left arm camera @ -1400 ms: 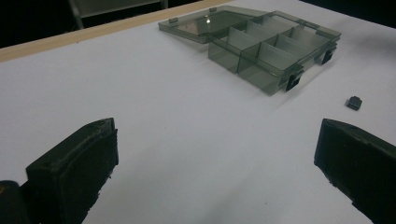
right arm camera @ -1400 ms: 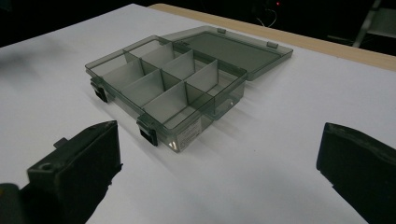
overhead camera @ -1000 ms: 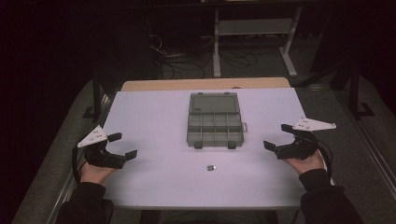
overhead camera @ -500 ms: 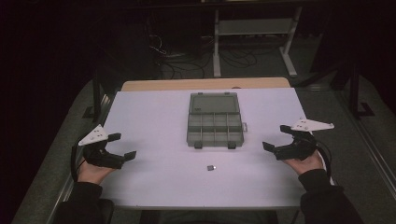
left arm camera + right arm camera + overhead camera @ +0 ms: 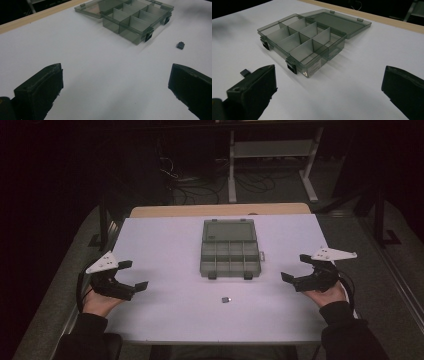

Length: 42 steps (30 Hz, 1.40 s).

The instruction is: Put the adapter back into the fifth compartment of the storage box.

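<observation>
resting at the table's (image 5: 165, 240) side edges, left gripper (image 5: 131, 275) and right gripper (image 5: 296, 269) both had jaws spread wide, holding nothing. compartment box (image 5: 230, 256), lid open, sat mid-table; small dark part (image 5: 226, 299) lay just in front of it.

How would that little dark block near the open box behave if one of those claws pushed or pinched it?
The little dark block looks squarish and flat-sided, so it would probably slide on the smooth white table rather than roll. Being tiny beside the compartment box, it is likely very light and could skid away or slip from the wide jaws.
</observation>
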### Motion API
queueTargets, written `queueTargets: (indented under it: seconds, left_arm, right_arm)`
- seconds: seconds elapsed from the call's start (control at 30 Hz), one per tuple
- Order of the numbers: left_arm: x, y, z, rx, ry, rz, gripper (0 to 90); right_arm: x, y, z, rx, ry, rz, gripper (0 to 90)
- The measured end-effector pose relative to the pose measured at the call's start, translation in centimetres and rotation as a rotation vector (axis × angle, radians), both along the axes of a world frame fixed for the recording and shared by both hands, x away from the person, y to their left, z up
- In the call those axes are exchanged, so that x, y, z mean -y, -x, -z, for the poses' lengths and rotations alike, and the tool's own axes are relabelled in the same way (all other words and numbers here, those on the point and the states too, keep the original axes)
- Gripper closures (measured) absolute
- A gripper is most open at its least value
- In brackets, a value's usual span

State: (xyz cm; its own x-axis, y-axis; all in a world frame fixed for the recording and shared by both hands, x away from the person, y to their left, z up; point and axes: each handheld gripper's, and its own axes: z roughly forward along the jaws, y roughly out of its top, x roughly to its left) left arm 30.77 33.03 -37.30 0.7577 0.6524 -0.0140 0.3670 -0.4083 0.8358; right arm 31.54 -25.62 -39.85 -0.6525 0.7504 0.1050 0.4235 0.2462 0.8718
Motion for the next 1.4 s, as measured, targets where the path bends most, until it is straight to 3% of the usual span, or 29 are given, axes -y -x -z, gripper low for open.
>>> queueTargets:
  seconds: [0.37, 0.5, 0.9, 1.4]
  left_arm:
    - [1.9, -0.5, -1.0, -0.002, -0.033, 0.055, 0.0]
    - [2.5, -0.6, -1.4, 0.016, -0.05, 0.067, 0.0]
    - [4.4, -1.7, -2.1, -0.015, -0.096, 0.132, 0.0]
    - [7.0, -2.4, -2.5, -0.031, -0.12, 0.201, 0.0]
  right_arm:
    - [-0.2, -0.1, 0.0, 0.002, 0.008, -0.008, 0.0]
    - [-0.2, 0.0, 0.0, 0.001, 0.009, -0.01, 0.0]
    - [-0.2, 0.0, 0.0, 0.006, 0.014, -0.013, 0.0]
    - [-0.5, -0.1, 0.2, -0.005, 0.025, -0.026, 0.0]
